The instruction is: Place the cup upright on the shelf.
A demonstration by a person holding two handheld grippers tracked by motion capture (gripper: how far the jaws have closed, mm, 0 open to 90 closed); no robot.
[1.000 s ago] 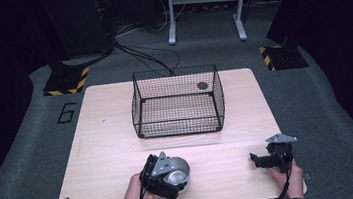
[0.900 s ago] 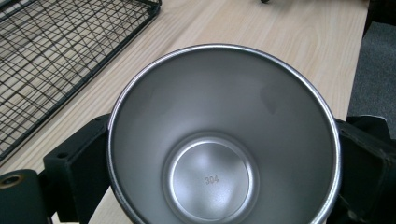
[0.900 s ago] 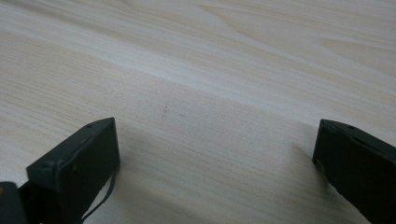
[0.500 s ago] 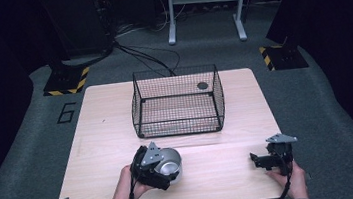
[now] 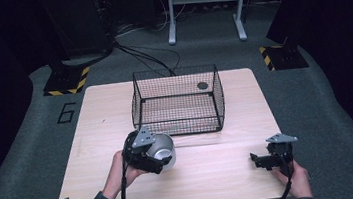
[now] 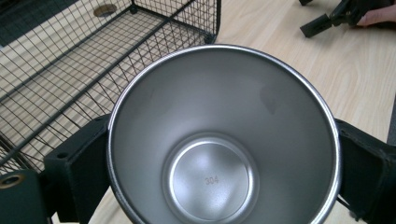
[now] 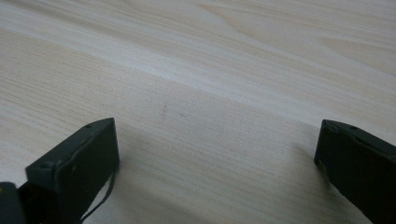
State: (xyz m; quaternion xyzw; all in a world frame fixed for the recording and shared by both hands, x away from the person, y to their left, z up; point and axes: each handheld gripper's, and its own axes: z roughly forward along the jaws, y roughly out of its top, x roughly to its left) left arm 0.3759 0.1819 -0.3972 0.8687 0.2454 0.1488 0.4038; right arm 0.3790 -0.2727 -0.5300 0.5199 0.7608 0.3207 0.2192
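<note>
A shiny steel cup [image 5: 160, 150] [image 6: 224, 140] is held in my left gripper [image 5: 154, 155], whose black jaws press on both of its sides in the left gripper view. The cup lies tilted, mouth toward the camera, with "304" stamped inside on its bottom. It hangs just in front of the near wall of a black wire basket [image 5: 177, 102] [image 6: 70, 60] that stands at the back middle of the wooden table [image 5: 213, 171]. My right gripper [image 5: 258, 160] [image 7: 215, 158] rests low over bare wood at the front right, jaws wide apart with nothing between them.
A small dark round disc [image 5: 202, 85] [image 6: 104, 10] lies on the table by the basket's far right corner. Dark floor, cables and striped stand feet lie beyond the table's far edge.
My left gripper has carried the cup forward and to the left, from the table's front edge up to the basket's near wall. The right gripper has stayed where it was.
</note>
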